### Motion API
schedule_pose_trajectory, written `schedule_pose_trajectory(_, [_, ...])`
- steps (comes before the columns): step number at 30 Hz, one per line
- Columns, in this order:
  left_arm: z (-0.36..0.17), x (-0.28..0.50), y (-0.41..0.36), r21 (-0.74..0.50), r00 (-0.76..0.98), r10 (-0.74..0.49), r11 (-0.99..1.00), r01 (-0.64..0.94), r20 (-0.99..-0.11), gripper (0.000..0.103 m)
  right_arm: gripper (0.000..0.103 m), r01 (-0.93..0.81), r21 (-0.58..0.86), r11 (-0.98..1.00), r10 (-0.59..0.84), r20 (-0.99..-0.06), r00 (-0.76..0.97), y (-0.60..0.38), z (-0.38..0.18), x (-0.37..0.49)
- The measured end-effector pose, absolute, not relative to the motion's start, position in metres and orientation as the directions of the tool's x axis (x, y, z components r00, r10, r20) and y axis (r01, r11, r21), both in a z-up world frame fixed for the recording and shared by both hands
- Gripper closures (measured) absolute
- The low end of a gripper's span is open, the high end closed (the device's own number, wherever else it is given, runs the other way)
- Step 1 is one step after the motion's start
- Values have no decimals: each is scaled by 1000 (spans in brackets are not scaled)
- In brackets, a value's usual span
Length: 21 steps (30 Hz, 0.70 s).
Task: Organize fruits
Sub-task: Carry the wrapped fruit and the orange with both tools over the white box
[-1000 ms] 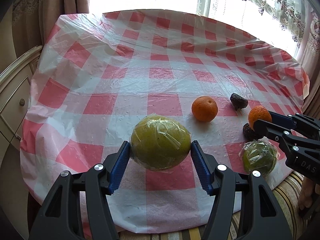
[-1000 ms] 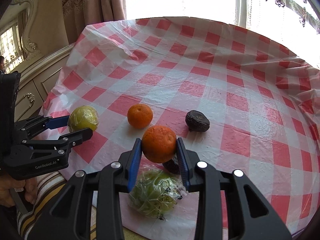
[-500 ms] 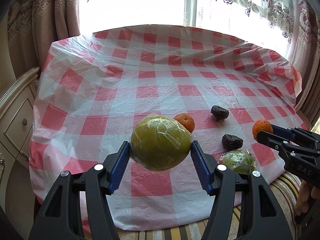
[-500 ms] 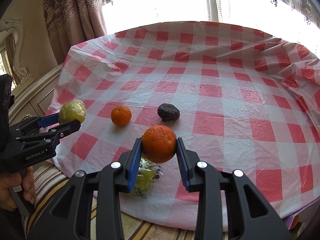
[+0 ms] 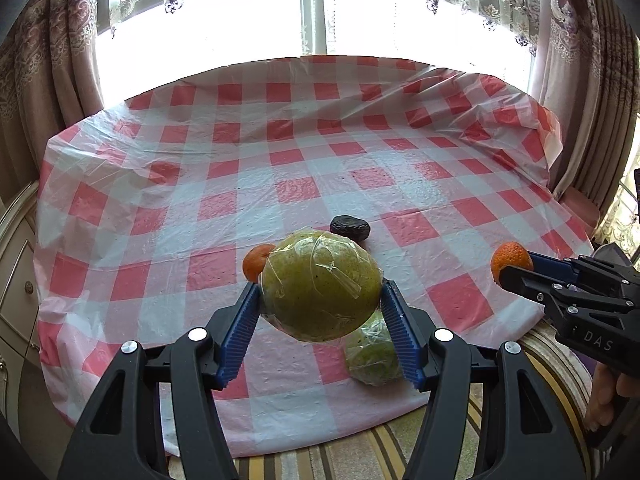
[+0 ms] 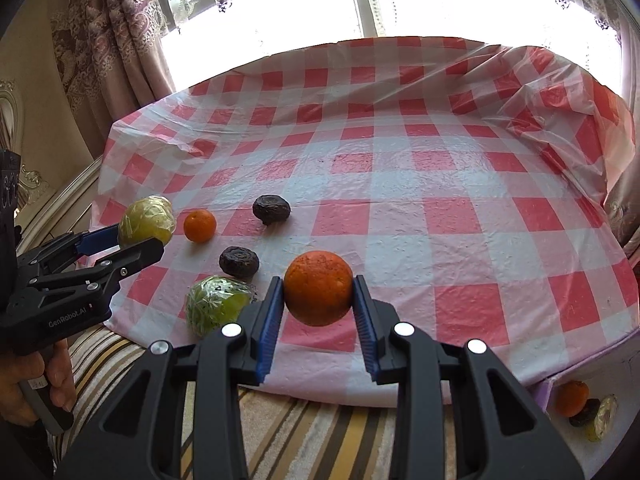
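Plastic-wrapped green fruit (image 5: pixel 320 285) clamped in left gripper (image 5: pixel 320 312), orange (image 6: pixel 319 287) clamped in right gripper (image 6: pixel 319 312), both above the table's (image 6: pixel 460 216) near edge; four fruits lie unsorted on cloth, so task judged roughly midway.

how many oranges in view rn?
3. One orange gripped in the right gripper, one small orange on the checked cloth near the left gripper, one low at the table's right corner. Others may be hidden.
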<state>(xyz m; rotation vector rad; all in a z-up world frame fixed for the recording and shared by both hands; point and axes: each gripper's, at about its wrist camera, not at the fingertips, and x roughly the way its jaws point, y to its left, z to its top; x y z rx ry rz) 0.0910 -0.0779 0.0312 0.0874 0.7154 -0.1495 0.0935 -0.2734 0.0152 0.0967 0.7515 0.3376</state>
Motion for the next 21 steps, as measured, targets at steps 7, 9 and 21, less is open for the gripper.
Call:
schedule_pose_trajectory(7, [36,92,-116,50,735,-150,969,242,-661,43,68,-196,218,956,292,-647,704,-316,17,76])
schedule_pose_trajectory(9, [37,92,-129,55,731,-165,962,268,-662,43,68,-170,220,960,274,-646,712,-332,17,71])
schedule_pose_trajectory(21, [39,88,-224,102,687,-273,886,452,-674,43,68,40,216,976,114,-655,747,-441,9,39])
